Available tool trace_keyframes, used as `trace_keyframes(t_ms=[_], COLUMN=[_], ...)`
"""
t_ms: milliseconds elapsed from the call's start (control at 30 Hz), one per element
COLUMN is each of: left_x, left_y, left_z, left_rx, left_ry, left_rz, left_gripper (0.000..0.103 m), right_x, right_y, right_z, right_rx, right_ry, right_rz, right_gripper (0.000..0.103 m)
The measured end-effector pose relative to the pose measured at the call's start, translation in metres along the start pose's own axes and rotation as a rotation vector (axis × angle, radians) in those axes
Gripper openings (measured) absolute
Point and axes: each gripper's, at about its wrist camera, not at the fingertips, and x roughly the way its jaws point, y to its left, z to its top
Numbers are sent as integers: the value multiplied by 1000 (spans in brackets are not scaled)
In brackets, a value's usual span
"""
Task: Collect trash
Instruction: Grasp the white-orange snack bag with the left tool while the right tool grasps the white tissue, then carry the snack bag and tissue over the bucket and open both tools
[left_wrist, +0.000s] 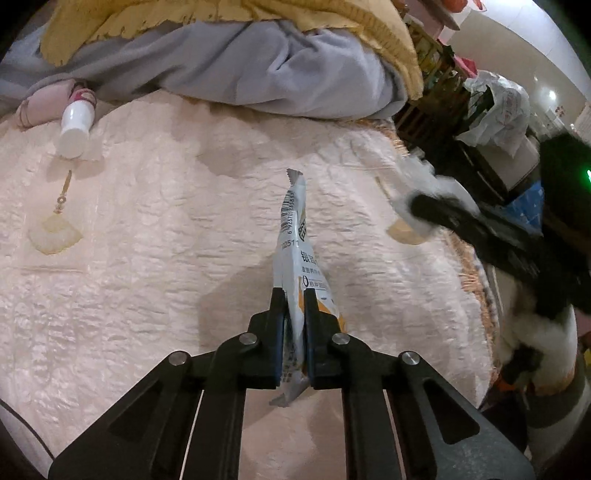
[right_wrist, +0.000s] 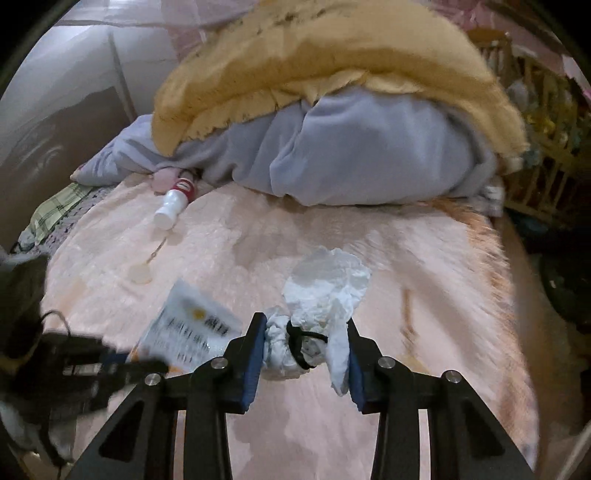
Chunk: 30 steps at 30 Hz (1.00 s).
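My left gripper (left_wrist: 294, 295) is shut on a grey and orange snack wrapper (left_wrist: 293, 236) and holds it edge-on above the pink bed cover (left_wrist: 147, 258). The wrapper also shows in the right wrist view (right_wrist: 188, 328), blurred, at the lower left with the left gripper (right_wrist: 147, 365). My right gripper (right_wrist: 306, 328) is shut on a crumpled white tissue wad (right_wrist: 325, 291) with a black tie around it, held above the bed. In the left wrist view the right gripper (left_wrist: 417, 206) is at the right edge with the tissue (left_wrist: 443, 184).
A white bottle with a red label (left_wrist: 75, 125) lies at the far left of the bed, also in the right wrist view (right_wrist: 173, 206). A grey blanket (right_wrist: 369, 155) and yellow quilt (right_wrist: 314, 62) pile up at the back. A wooden rail (right_wrist: 535, 177) stands at the right.
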Motion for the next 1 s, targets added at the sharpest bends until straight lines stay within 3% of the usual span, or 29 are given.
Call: trace_keyframes(t_ms=[467,767,1000], left_x=[-21,-5,20], left_y=[-101,-183,-251], left_z=[-9,-8,-1], left_rx=[159,279,346], left_ry=[-37,-44,-30], left_rz=[3,-27,-93], left_gripper=[7,7,7], right_x=[-109,-157,-189], right_y=[-32,-85,-137], right_z=[-90,-121,-148], right_rx=[34,107,206], right_ry=[-38,-52,-59], right_rz=[-109,-210,-297], right_gripper=[37,37,37])
